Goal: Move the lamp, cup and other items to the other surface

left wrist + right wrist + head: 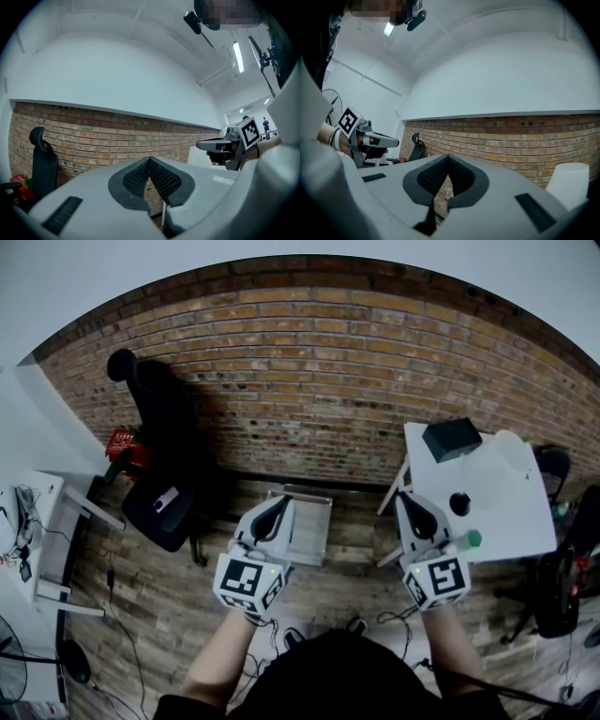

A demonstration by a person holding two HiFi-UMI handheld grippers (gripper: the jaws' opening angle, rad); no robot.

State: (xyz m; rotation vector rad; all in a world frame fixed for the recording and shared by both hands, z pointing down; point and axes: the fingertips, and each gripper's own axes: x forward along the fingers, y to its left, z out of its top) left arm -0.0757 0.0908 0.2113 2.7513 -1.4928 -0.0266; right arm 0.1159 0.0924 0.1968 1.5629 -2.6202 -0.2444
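Note:
My left gripper (275, 505) (149, 159) and right gripper (413, 502) (448, 156) are held level, side by side, facing the brick wall. Both are shut with nothing between their jaws. To the right stands a white table (525, 531). It carries a black box (452, 439), a white lamp (511, 460) (568, 183), a small black cup (459, 503) and a green-topped item (472, 539). The right gripper hovers at that table's left edge, clear of every item. Each gripper view shows the other gripper off to the side.
A low grey table (305, 526) stands on the wood floor between the two grippers. A black office chair (159, 474) sits at the left by the brick wall (309, 381). A white desk (37, 531) with cables is at the far left.

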